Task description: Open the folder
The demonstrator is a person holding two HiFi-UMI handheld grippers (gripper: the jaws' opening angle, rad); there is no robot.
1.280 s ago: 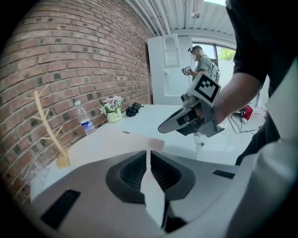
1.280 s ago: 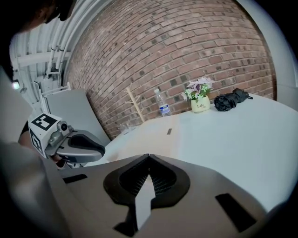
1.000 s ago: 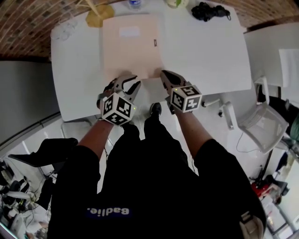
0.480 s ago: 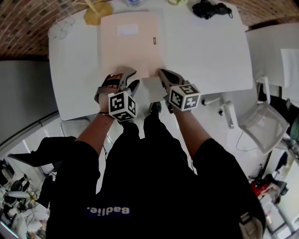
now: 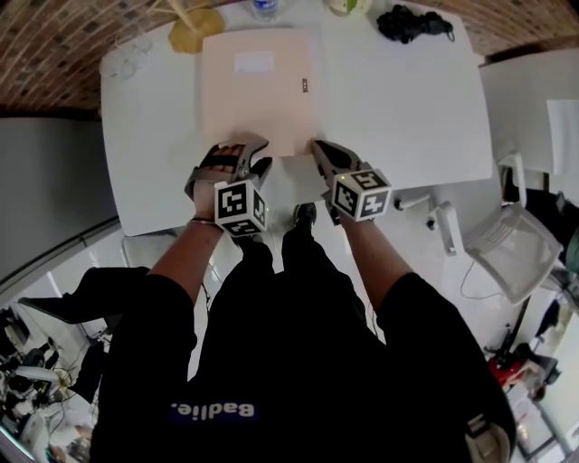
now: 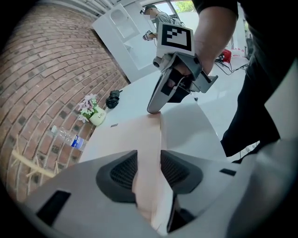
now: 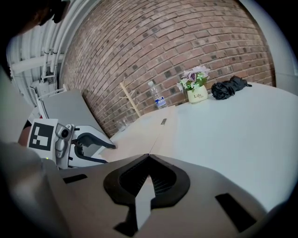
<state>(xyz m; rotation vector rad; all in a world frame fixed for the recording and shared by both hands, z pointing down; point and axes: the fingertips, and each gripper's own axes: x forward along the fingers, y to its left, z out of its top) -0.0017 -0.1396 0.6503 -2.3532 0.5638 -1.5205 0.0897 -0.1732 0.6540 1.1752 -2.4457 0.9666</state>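
A pale peach folder (image 5: 258, 90) lies shut and flat on the white table (image 5: 407, 99), with a white label and a small dark tab on its cover. My left gripper (image 5: 249, 154) is at its near left corner. In the left gripper view the jaws (image 6: 149, 162) stand wide, the folder's near edge (image 6: 148, 139) runs between them, and the pads do not press on it. They have just opened wide and come in slightly. My right gripper (image 5: 318, 147) is shut, its tips (image 7: 148, 157) meeting on the folder's near right corner (image 7: 139, 132).
Along the table's far edge stand a water bottle (image 7: 159, 101), a small pot of flowers (image 7: 196, 93), a black bundle (image 5: 412, 20) and a yellow straw object (image 5: 192, 29). A brick wall rises behind. A white chair (image 5: 511, 240) stands to the right. My legs are at the near edge.
The left gripper has rolled so that its jaws lie flatter, and they have spread wider round the folder's near left corner. The right gripper and the folder have kept still.
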